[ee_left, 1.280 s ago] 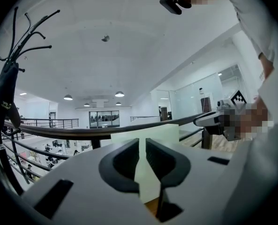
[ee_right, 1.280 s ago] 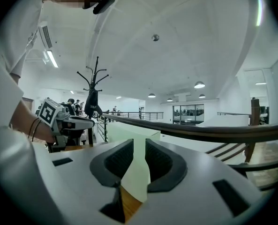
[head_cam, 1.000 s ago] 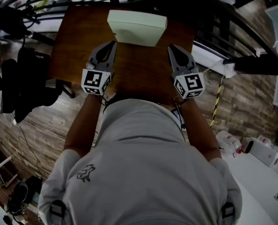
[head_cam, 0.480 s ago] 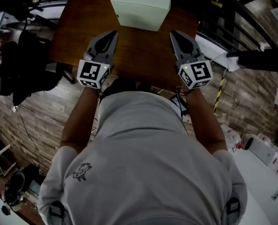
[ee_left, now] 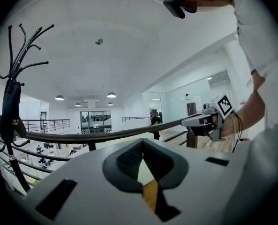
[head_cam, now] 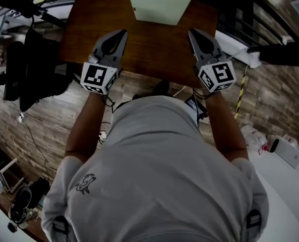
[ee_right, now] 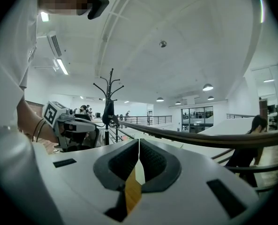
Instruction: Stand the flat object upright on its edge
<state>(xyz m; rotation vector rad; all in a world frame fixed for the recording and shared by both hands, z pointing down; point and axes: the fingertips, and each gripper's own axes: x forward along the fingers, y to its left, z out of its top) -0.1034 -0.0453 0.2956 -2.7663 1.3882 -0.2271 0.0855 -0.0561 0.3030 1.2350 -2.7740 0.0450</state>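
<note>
Tabletop seen from above by a person holding two grippers. At left, the left gripper [head_cam: 121, 35], jaws pressed together on nothing, has drawn back toward the person over the wooden table [head_cam: 149, 52]. In the centre, at the table's far edge, the pale flat box [head_cam: 159, 4] sits untouched, seemingly already upright on its edge. At right, the right gripper [head_cam: 194, 34], likewise clenched and empty, has also retreated. The standing step looks finished.

No readable text, number or brand in any view.
</note>
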